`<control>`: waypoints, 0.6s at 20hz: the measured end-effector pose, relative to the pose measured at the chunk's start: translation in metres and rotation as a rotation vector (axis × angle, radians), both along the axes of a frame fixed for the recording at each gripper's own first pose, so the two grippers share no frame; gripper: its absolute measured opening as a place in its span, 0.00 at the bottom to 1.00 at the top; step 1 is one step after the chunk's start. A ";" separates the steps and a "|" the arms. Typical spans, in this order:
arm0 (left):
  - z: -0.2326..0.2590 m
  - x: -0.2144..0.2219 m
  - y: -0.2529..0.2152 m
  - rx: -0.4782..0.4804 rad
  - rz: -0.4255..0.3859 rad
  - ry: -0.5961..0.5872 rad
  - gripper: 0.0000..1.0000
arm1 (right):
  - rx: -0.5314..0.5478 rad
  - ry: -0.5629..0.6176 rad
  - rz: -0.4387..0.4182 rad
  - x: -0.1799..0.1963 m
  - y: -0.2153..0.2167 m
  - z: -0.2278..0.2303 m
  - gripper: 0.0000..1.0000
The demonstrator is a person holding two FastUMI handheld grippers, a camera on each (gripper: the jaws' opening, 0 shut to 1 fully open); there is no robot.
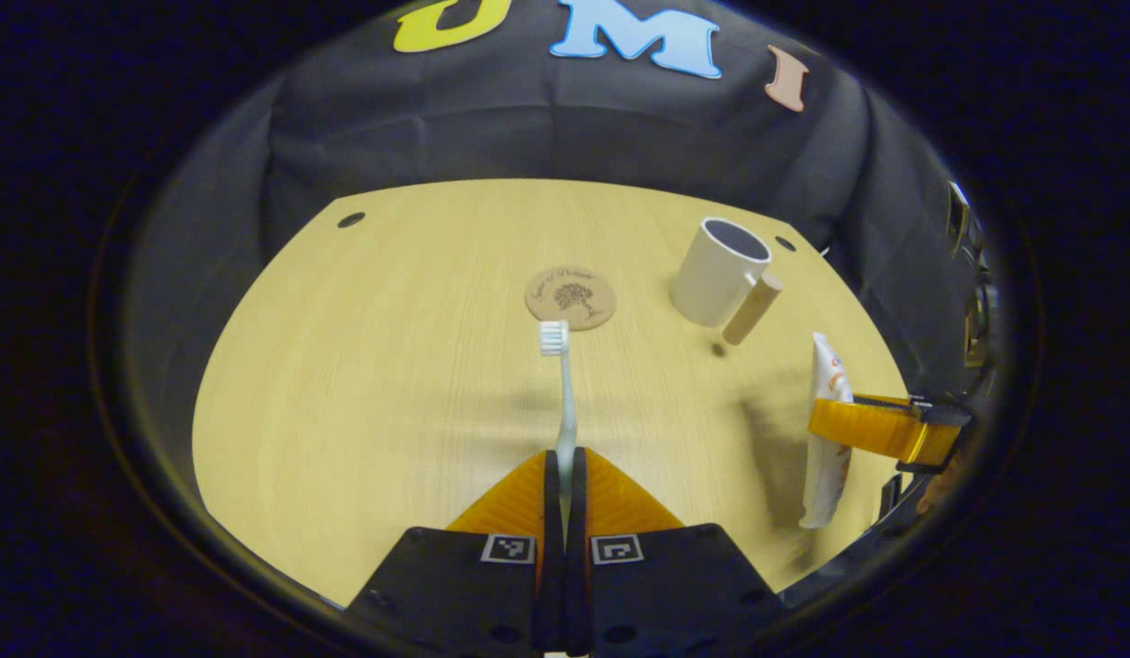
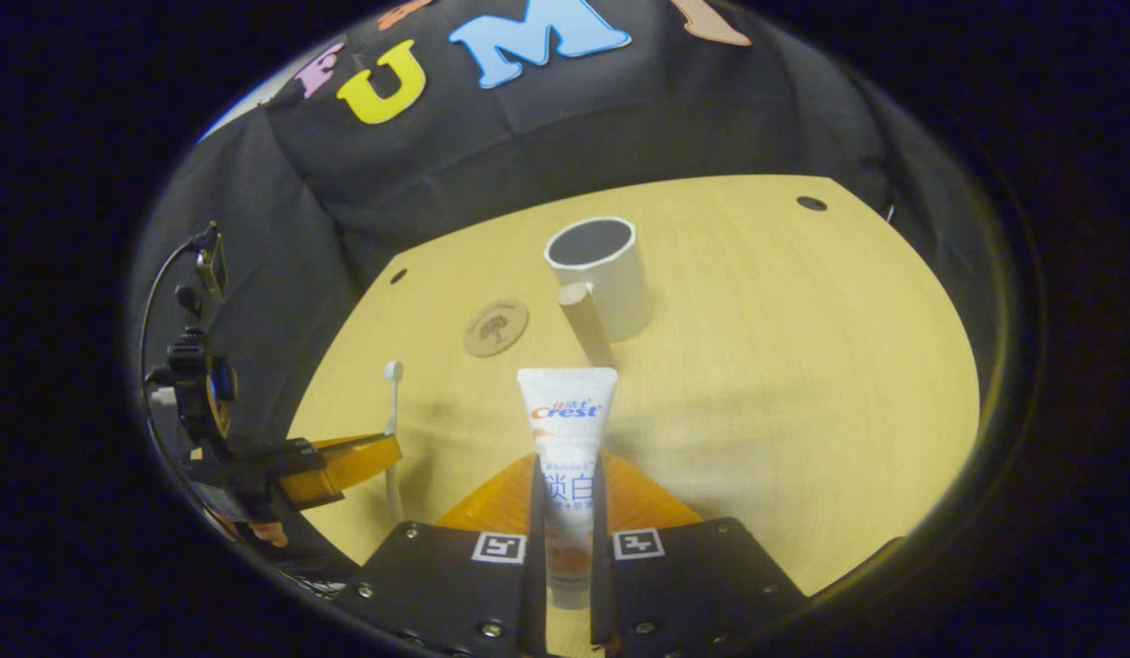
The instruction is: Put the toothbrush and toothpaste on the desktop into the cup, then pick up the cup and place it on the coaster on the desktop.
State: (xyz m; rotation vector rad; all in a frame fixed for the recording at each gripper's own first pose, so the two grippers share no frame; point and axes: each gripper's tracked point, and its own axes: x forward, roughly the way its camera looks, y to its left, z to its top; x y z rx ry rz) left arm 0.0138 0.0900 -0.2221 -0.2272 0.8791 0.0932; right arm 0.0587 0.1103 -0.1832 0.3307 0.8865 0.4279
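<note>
On the far half of the desktop: cup, upright, open for loading; coaster to its left. Left gripper: fingers pinching toothbrush, bristle head projecting forward. Right gripper: fingers clamping toothpaste, crimped end forward, aimed toward the cup.

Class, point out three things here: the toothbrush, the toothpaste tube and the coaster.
toothbrush point(image 1: 554, 337), left gripper view, on its bristle head.
toothpaste tube point(image 2: 567, 402), right gripper view, on its flat crimped end.
coaster point(image 1: 570, 297), left gripper view, on its centre.
</note>
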 end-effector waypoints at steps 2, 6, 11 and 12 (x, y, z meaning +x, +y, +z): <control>0.011 0.003 0.006 0.008 0.011 -0.050 0.08 | 0.015 -0.073 -0.012 0.010 0.004 0.015 0.20; 0.033 0.018 0.007 0.010 0.024 -0.156 0.08 | 0.048 -0.206 -0.040 0.031 0.009 0.044 0.20; 0.069 0.035 0.014 0.041 0.025 -0.293 0.10 | 0.006 -0.358 -0.062 0.063 0.012 0.071 0.19; 0.073 0.038 0.014 0.036 0.029 -0.311 0.08 | -0.003 -0.385 -0.059 0.070 0.014 0.076 0.19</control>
